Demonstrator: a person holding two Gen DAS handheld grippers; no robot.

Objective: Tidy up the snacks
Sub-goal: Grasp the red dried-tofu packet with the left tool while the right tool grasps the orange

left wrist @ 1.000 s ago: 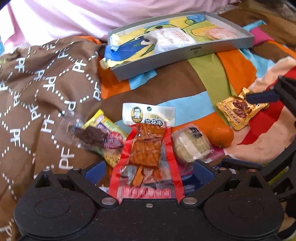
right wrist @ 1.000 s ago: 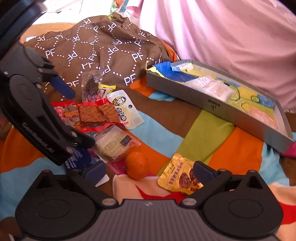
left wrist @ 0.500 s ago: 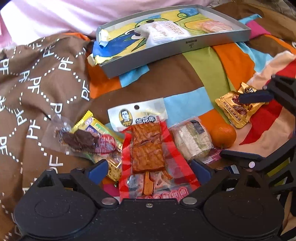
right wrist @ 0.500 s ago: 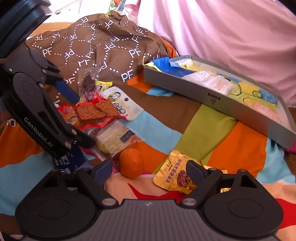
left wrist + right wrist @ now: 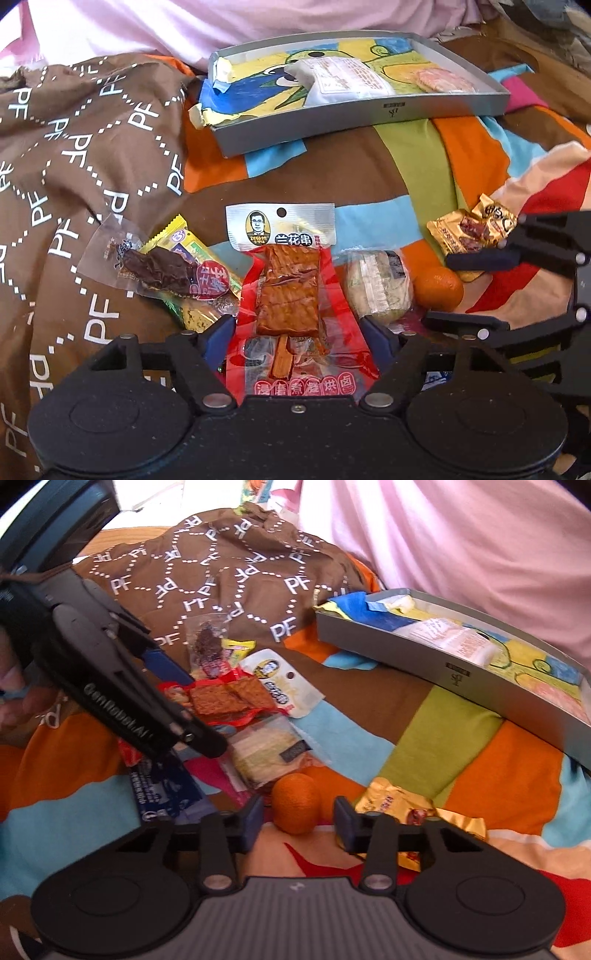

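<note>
The sorting looks barely begun: the grey tray (image 5: 369, 114) at the far side of the patchwork blanket (image 5: 417, 170) holds only 2 snacks that can be made out, a white packet (image 5: 340, 79) near its middle and a pinkish packet (image 5: 443, 79) toward one end, lying on a cartoon-printed lining. Most of the snacks lie loose on the blanket well apart from the tray. The left gripper (image 5: 293, 328) sits low with its jaws spread on either side of the red tofu packet (image 5: 291, 291), not pinching it. Just left of that packet are a clear packet of dark meat (image 5: 155, 267) and a yellow packet (image 5: 192, 254) partly under it; just right is a clear wrapped pastry (image 5: 380, 286), then an orange (image 5: 295, 803). The right gripper (image 5: 298, 818) has its jaws apart with the orange between them, seemingly not touching it, and a gold packet (image 5: 402, 805) lies just beside its right finger. So, by my reading, at least 6 items remain to be moved. A dark blue packet (image 5: 162, 794) is half hidden under the left gripper's body and its print is unreadable. The tray's far end is cut off in the right wrist view, and the right wrist view is somewhat blurred. A brown cloth (image 5: 74, 166) printed with letters may cover more.
</note>
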